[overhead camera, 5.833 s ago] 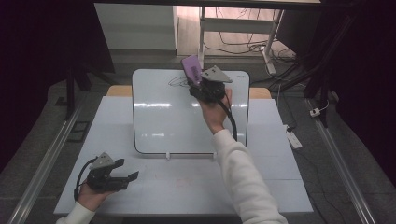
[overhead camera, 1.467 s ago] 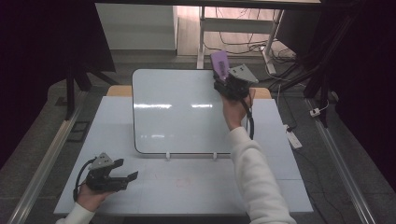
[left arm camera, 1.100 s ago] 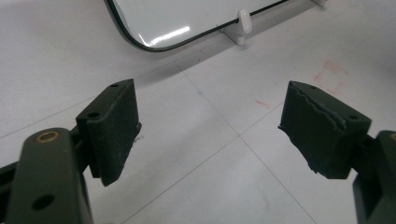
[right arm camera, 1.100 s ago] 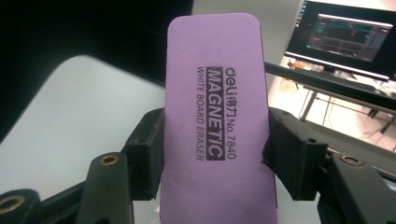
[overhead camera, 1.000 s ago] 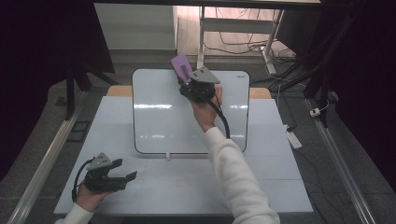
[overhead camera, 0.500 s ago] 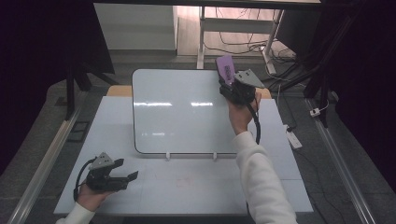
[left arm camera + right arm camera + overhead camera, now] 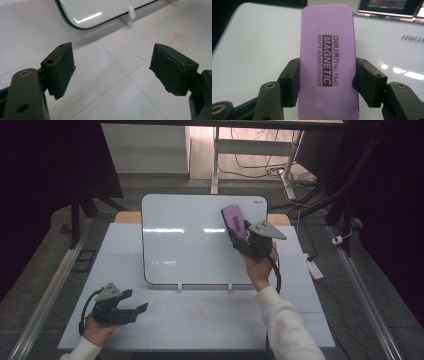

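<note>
In the high view, a purple magnetic eraser [image 7: 234, 221] is pinched in the right hand-held gripper [image 7: 246, 239] and held against the upper right part of the whiteboard [image 7: 190, 240], toward 2 o'clock on its face. The board is propped on the counter [image 7: 200, 320] and its surface is seen clean, so the wiping is judged nearly or wholly done, with only a last pass and the putting down of the eraser left. The left hand-held gripper [image 7: 131, 309] is rested idle at 7 o'clock on the counter.

In the left gripper view, its jaws are spread wide with nothing between them; faint red marks [image 7: 178, 41] are noticed on the counter at 2 o'clock, below the board's lower edge [image 7: 105, 18].

In the right gripper view, the eraser [image 7: 328, 62] is clamped upright between both jaws, with the blank board [image 7: 249, 50] behind it
</note>
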